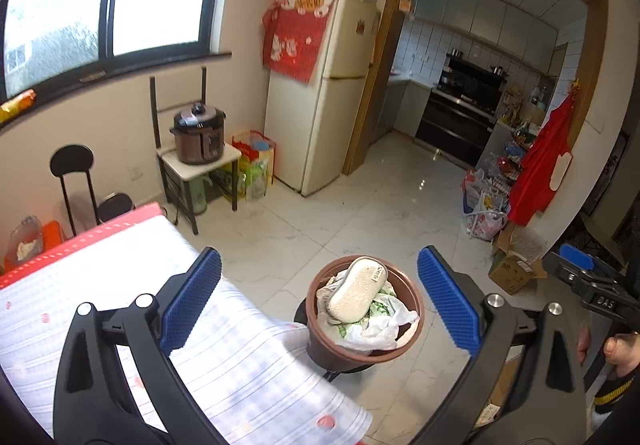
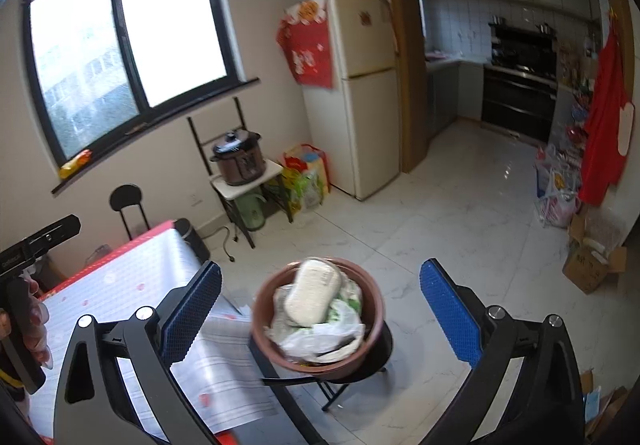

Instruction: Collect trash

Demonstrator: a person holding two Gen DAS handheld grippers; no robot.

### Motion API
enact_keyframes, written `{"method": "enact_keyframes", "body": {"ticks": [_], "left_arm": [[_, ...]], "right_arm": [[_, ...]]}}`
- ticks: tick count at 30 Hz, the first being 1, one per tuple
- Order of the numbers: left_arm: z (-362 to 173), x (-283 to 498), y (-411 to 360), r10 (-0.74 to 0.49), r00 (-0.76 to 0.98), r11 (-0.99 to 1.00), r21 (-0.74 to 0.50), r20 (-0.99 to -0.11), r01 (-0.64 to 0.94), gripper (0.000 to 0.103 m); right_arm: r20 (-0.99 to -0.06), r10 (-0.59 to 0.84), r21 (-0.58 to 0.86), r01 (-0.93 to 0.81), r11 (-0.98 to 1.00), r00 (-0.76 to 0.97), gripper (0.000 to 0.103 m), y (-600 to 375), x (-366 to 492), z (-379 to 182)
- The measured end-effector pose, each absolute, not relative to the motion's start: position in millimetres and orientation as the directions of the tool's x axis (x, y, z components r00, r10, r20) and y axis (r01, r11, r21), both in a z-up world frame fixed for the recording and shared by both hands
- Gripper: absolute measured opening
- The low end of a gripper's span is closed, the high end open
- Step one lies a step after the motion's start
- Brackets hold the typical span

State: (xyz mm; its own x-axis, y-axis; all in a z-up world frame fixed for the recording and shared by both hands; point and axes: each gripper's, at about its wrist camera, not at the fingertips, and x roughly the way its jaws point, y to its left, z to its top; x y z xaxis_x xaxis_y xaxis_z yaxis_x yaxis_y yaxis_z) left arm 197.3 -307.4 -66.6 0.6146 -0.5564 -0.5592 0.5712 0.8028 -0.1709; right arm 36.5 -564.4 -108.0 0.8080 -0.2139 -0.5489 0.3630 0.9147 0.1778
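Low in both frames, the brown bin of trash sits between the spread, empty fingers of the left gripper and right gripper.

Brown bin w/ white sponge + white-green bag; tablecloth white, thin blue stripes, pink spots; gripper pads blue, ribbed, arms black; fridge cream w/ red cloth; floor white marble

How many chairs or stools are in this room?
2 that I can see: a black round-backed chair by the wall under the window, and a black stool holding the brown bin. Others may be hidden.
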Motion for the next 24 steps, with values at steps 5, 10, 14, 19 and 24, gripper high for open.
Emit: {"method": "enact_keyframes", "body": {"ticks": [5,10,14,19,24], "left_arm": [[-36.8,160.5,-252.7,-0.531,0.673,0.825,-0.132,-0.515,0.550,0.097],[-15.9,127.7,-205.4,-0.504,0.717,0.847,-0.111,-0.482,0.521,0.097],[-4.7,105.5,-172.4,-0.476,0.747,0.864,-0.089,-0.464,0.495,0.097],[5.7,81.0,-137.6,-0.460,0.773,0.876,-0.083,-0.436,0.475,0.097],[11.3,59.8,-114.9,-0.429,0.797,0.890,-0.048,-0.424,0.453,0.097]], "right_arm": [[-0.512,-0.205,0.147,0.320,0.936,0.834,0.098,-511.7,17.3,-78.9],[-0.483,-0.203,0.108,0.288,0.952,0.852,0.098,-465.4,-2.0,-56.9],[-0.461,-0.211,0.095,0.284,0.954,0.862,0.098,-437.2,-15.1,-44.0],[-0.453,-0.221,0.072,0.283,0.956,0.864,0.098,-411.4,-26.3,-38.8],[-0.447,-0.227,0.065,0.284,0.957,0.865,0.098,-389.6,-38.3,-34.5]]}}
